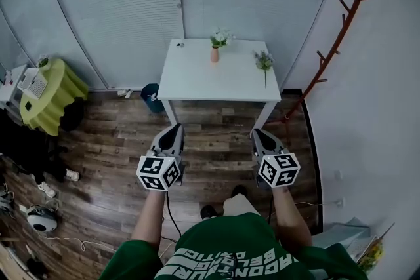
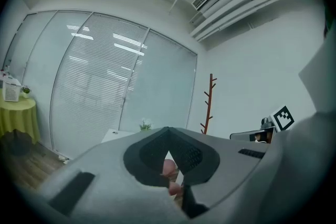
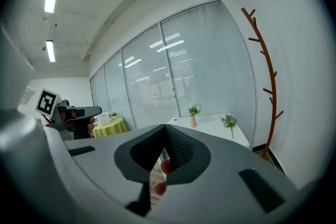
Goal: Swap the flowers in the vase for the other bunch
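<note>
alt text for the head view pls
From above, a person in green holds the left gripper and right gripper, both shut and empty, above a wood floor, short of a white table. On it are a small vase of white flowers and, to the right, a loose purple bunch lying flat. A red coat stand is at the right.

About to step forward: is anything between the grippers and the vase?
Nothing visible does. Only wood floor lies between the left gripper, the right gripper and the white table; the vase stands near its far edge, the loose bunch apart to its right.
</note>
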A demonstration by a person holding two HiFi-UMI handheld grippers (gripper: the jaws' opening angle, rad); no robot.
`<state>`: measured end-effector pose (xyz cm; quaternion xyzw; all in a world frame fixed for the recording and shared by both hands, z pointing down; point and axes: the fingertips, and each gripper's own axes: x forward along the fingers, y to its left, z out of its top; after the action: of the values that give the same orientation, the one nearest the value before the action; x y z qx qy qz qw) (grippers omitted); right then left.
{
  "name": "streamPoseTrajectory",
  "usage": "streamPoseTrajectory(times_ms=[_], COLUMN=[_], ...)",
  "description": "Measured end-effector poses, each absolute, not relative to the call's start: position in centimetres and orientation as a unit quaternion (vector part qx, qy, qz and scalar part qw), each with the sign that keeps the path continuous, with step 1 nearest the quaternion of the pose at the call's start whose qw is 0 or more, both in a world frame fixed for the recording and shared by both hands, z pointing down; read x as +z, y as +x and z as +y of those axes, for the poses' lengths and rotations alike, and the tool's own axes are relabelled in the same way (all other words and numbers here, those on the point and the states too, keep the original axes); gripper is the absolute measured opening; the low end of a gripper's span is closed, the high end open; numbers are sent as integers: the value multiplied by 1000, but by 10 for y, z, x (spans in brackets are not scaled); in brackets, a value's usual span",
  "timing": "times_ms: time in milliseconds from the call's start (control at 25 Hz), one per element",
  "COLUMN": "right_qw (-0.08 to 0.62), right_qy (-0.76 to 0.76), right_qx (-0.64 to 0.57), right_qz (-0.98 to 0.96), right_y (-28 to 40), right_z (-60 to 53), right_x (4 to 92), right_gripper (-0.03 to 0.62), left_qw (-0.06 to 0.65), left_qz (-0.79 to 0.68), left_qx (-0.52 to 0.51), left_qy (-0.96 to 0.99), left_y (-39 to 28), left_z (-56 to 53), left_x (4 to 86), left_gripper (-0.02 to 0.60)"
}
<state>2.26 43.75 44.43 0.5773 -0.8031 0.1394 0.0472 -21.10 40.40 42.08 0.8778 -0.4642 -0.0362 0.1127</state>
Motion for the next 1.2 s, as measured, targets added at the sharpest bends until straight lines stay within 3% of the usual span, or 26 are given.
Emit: streamPoseTrajectory(times_ms=[600, 1200], right_qw=[38, 33], right_qy=[554, 542], right_qx=[141, 157], right_qz=[-819, -825], right_y=[7, 68], right_z=[330, 151], right_x=[450, 447], right_gripper=[11, 11], left_qw=[108, 103], left_qz=[-484, -496], left_qx=[-18, 8], left_qy=[868, 862], left_y=[-223, -164], left_z=[318, 148], left_x=[429, 421], left_gripper=[2, 2])
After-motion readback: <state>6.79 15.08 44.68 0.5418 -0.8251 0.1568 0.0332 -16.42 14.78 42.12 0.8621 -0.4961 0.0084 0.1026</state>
